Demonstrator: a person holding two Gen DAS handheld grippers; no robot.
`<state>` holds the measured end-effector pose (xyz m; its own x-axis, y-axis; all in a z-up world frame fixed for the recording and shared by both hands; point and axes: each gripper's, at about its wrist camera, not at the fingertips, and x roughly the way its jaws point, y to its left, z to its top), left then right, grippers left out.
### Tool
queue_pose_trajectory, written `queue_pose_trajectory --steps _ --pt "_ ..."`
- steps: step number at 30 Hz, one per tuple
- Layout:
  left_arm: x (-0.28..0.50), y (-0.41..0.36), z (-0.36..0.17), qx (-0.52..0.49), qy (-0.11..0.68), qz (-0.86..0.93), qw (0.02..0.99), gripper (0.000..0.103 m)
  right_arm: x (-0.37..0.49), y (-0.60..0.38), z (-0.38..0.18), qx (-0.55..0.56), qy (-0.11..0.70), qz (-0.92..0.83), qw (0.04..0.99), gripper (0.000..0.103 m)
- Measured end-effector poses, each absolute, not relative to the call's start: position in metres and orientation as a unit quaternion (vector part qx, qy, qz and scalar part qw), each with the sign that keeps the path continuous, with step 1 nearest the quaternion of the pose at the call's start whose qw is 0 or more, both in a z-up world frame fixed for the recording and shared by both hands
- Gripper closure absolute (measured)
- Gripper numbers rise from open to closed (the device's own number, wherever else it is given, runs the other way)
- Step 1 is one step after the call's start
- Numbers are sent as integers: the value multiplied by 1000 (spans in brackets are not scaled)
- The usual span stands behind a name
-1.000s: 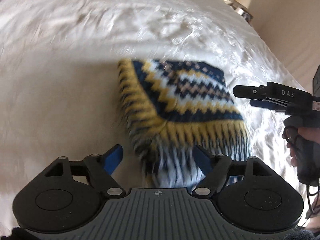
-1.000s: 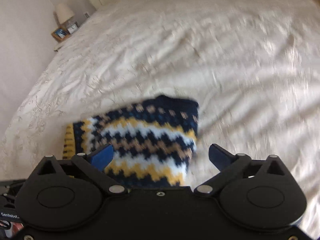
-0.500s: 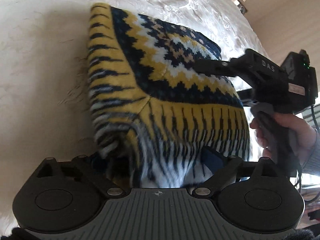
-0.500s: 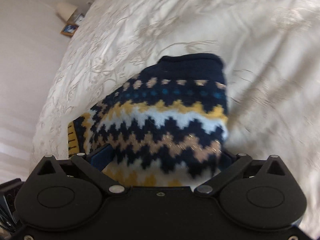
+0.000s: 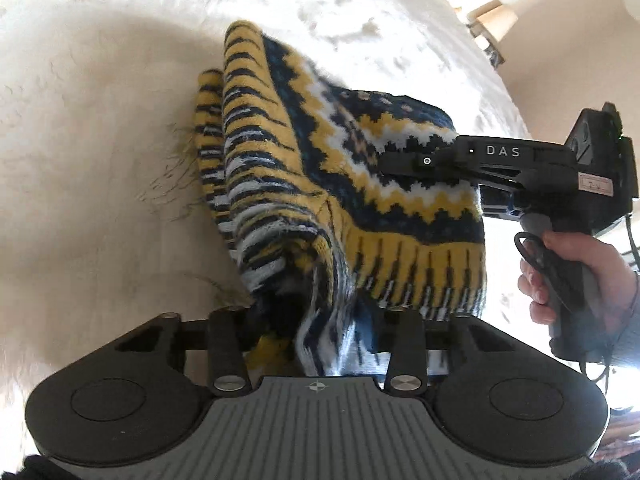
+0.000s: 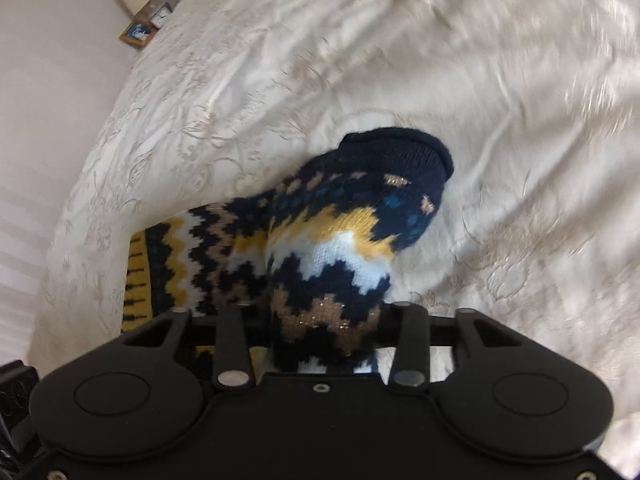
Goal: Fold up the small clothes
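Left wrist view shows the left tool (image 5: 316,316) with its jaws just closed on the fringed lower edge of the knitted garment (image 5: 320,168); half a second ago the cloth only lay between open fingers, and now the wool bunches up tightly there. Right wrist view tells the same for the right tool (image 6: 324,332): its jaws have just been closing and now they clench a thick fold of the zigzag knit, which rises as a hump toward the dark blue cuff (image 6: 400,152). From the left camera the right tool is seen from the side, reaching over the garment, with the person's hand (image 5: 560,272) on its handle. The garment lies on the white bedspread (image 5: 100,160), but the gripped parts are already pulled up from it and the shape is less flat than a second ago. I judge that both grips are now taken, so the next step is probably to lift and carry this edge over the rest. The thick wool may slip if only the fringe is caught.
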<state>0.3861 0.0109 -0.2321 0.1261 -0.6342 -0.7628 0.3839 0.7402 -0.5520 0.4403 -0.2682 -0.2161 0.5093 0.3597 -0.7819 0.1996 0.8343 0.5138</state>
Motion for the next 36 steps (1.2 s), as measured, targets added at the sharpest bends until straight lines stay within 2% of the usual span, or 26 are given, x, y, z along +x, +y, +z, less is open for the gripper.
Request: queue_pose_trajectory --steps 9,15,28,30,32,36 --pt "325 14 -180 -137 539 -354 752 69 384 -276 -149 302 455 61 836 58" --pt "321 23 -179 -154 529 -345 760 69 330 -291 -123 307 445 95 836 58" --pt "318 19 -186 -167 546 -302 764 69 265 -330 -154 315 463 100 822 58" --pt "312 17 -201 -174 561 -279 760 68 264 -339 -166 305 478 90 819 53" --pt "309 13 -219 -154 583 -242 760 68 266 -345 -184 280 507 70 812 40" --pt "289 28 -243 -170 604 -202 752 63 265 -359 -201 230 533 21 814 28"
